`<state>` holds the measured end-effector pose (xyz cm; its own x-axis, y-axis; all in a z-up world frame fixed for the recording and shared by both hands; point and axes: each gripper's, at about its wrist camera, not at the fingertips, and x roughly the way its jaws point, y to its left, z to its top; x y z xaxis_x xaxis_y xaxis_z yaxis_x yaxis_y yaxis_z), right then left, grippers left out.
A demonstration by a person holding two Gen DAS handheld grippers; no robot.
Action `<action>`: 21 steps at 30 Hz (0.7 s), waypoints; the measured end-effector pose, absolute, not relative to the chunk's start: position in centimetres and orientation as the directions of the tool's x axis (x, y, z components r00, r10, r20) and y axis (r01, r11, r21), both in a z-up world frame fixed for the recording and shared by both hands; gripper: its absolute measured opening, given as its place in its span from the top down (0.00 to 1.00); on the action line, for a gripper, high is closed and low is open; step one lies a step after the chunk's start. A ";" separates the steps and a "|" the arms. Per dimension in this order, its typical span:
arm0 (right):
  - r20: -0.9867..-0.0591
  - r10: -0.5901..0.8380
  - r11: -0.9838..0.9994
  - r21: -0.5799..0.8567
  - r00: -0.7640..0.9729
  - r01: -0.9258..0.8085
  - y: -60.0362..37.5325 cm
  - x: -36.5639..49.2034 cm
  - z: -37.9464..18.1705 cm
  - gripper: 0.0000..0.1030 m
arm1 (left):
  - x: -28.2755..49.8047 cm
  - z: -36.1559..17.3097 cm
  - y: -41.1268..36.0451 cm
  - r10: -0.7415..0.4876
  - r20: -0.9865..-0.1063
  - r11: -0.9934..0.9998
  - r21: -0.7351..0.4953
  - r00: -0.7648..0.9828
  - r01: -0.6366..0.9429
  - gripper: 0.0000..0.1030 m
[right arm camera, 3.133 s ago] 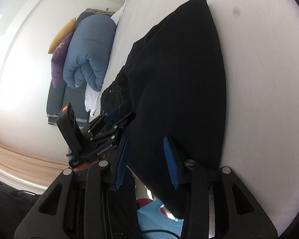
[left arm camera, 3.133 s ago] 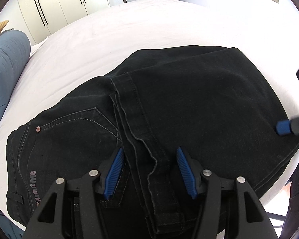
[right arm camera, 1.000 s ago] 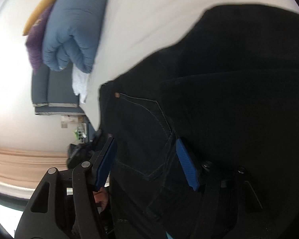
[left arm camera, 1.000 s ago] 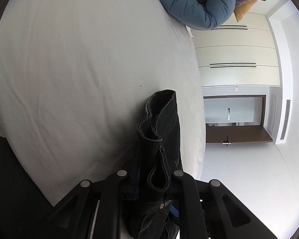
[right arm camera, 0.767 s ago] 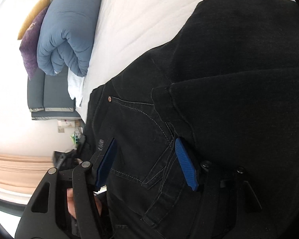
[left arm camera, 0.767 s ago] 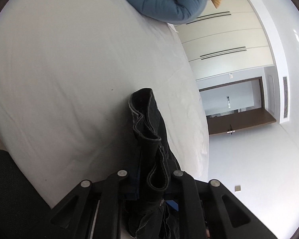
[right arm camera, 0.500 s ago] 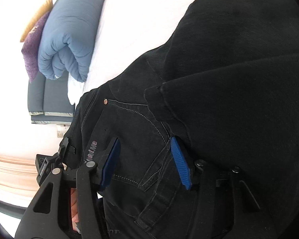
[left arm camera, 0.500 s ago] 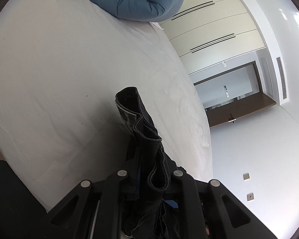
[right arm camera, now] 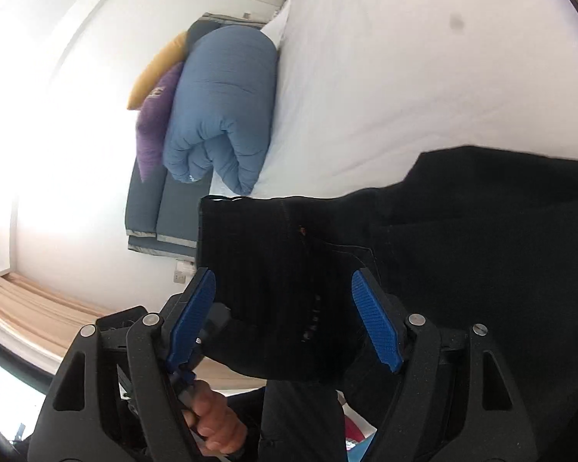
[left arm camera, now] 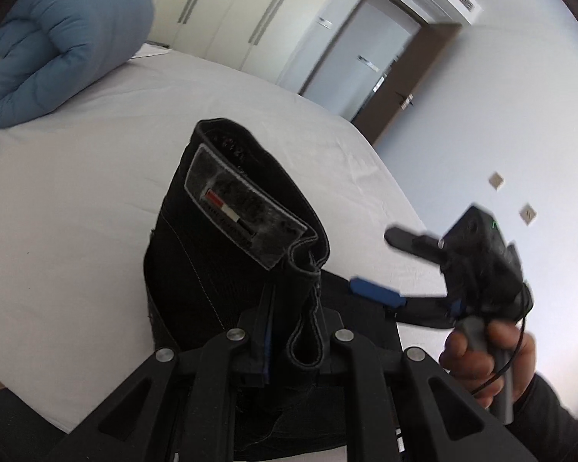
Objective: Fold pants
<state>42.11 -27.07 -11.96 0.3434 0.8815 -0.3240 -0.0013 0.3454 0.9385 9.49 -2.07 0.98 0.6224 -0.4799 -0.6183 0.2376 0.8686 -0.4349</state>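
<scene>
The black pants (left arm camera: 235,254) are folded and lie on the white bed (left arm camera: 77,177). My left gripper (left arm camera: 294,337) is shut on the waistband end, which stands lifted with its grey brand label (left arm camera: 242,215) showing. In the right wrist view the pants (right arm camera: 462,254) fill the lower right. My right gripper (right arm camera: 285,319) is open, its blue pads to either side of the lifted waistband corner, not pressing it. The right gripper also shows in the left wrist view (left arm camera: 389,265), open, beside the pants.
A rolled blue duvet (left arm camera: 50,54) lies at the head of the bed, with purple and yellow pillows (right arm camera: 154,115) behind it. Wardrobe doors (left arm camera: 227,7) and a room door (left arm camera: 370,57) stand beyond the bed. The bed edge (left arm camera: 397,192) runs at right.
The left gripper has swung up and turned with the waistband, so the label now faces the camera. The right gripper has opened wider and drawn back toward the waistband corner.
</scene>
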 end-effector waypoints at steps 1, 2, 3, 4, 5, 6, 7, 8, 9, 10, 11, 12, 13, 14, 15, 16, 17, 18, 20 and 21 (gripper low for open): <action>-0.314 0.882 0.342 0.940 0.352 -0.019 -27.5 42.1 -11.2 0.27 | 9.3 0.7 -3.6 -0.480 -0.632 0.873 -0.410 0.608 0.263 0.87; -0.305 0.883 0.339 0.940 0.357 -0.035 -28.1 41.8 -10.7 0.26 | 9.0 0.3 -4.9 -0.480 -0.647 0.876 -0.390 0.593 0.284 0.87; -0.303 0.884 0.339 0.940 0.356 -0.042 -28.6 41.7 -10.4 0.26 | 8.7 -0.2 -6.2 -0.479 -0.661 0.878 -0.370 0.578 0.305 0.87; -0.309 0.884 0.345 0.937 0.351 -0.045 -28.6 41.5 -10.1 0.26 | 8.4 -0.5 -7.4 -0.474 -0.675 0.880 -0.345 0.565 0.326 0.87; -0.323 0.883 0.358 0.932 0.342 -0.045 -28.6 41.2 -10.2 0.26 | 7.8 -1.1 -8.3 -0.468 -0.686 0.882 -0.321 0.557 0.345 0.87; -0.347 0.878 0.380 0.924 0.329 -0.040 -28.9 41.2 -10.3 0.26 | 7.5 -1.4 -9.3 -0.460 -0.698 0.883 -0.292 0.550 0.367 0.87; -0.373 0.872 0.403 0.915 0.317 -0.032 -29.0 40.9 -10.8 0.26 | 7.5 -1.6 -10.2 -0.450 -0.709 0.884 -0.268 0.543 0.384 0.87; -0.388 0.869 0.415 0.910 0.307 -0.023 -29.8 41.0 -10.9 0.26 | 7.3 -1.9 -11.1 -0.438 -0.721 0.884 -0.238 0.537 0.402 0.87; -0.400 0.867 0.421 0.907 0.297 -0.010 -29.9 40.6 -11.5 0.26 | 7.1 -2.2 -11.9 -0.425 -0.730 0.884 -0.206 0.535 0.420 0.87; -0.405 0.865 0.424 0.906 0.294 0.002 -30.7 39.9 -12.1 0.26 | 6.8 -2.3 -12.6 -0.415 -0.736 0.882 -0.180 0.535 0.436 0.87; -0.411 0.863 0.425 0.905 0.294 0.017 -30.9 39.4 -12.8 0.26 | 6.6 -2.4 -13.4 -0.403 -0.742 0.879 -0.150 0.535 0.453 0.87; -0.411 0.863 0.422 0.906 0.293 0.028 -30.9 39.1 -13.4 0.26 | 6.5 -2.5 -14.1 -0.395 -0.748 0.874 -0.126 0.533 0.469 0.87; -0.414 0.862 0.421 0.906 0.292 0.042 -30.9 38.9 -14.0 0.26 | 6.2 -2.7 -14.6 -0.391 -0.752 0.869 -0.111 0.531 0.482 0.87; -0.429 0.857 0.432 0.900 0.286 0.055 -30.7 38.8 -14.7 0.26 | 5.9 -2.8 -15.0 -0.389 -0.753 0.863 -0.097 0.530 0.496 0.87; -0.458 0.845 0.456 0.887 0.276 0.074 -30.7 38.6 -15.3 0.26 | 5.6 -2.9 -15.6 -0.387 -0.755 0.855 -0.079 0.530 0.512 0.87; -0.479 0.837 0.474 0.876 0.265 0.089 -30.7 38.4 -15.9 0.29 | 5.4 -3.1 -15.9 -0.386 -0.757 0.849 -0.067 0.528 0.524 0.87; -0.489 0.833 0.483 0.871 0.258 0.092 -30.6 38.1 -16.4 0.37 | 5.1 -3.2 -16.4 -0.386 -0.759 0.842 -0.058 0.524 0.537 0.87; -0.499 0.827 0.497 0.864 0.259 0.080 -30.6 37.9 -16.6 0.54 | 5.1 -3.4 -16.6 -0.383 -0.760 0.838 -0.046 0.525 0.544 0.87; -0.533 0.803 0.532 0.843 0.266 0.081 -31.2 37.4 -17.0 0.73 | 5.9 -3.5 -17.2 -0.379 -0.764 0.830 -0.030 0.523 0.557 0.87; -0.533 0.799 0.532 0.842 0.277 0.088 -31.7 37.0 -17.2 0.79 | 6.1 -3.6 -17.3 -0.384 -0.765 0.825 -0.033 0.517 0.564 0.87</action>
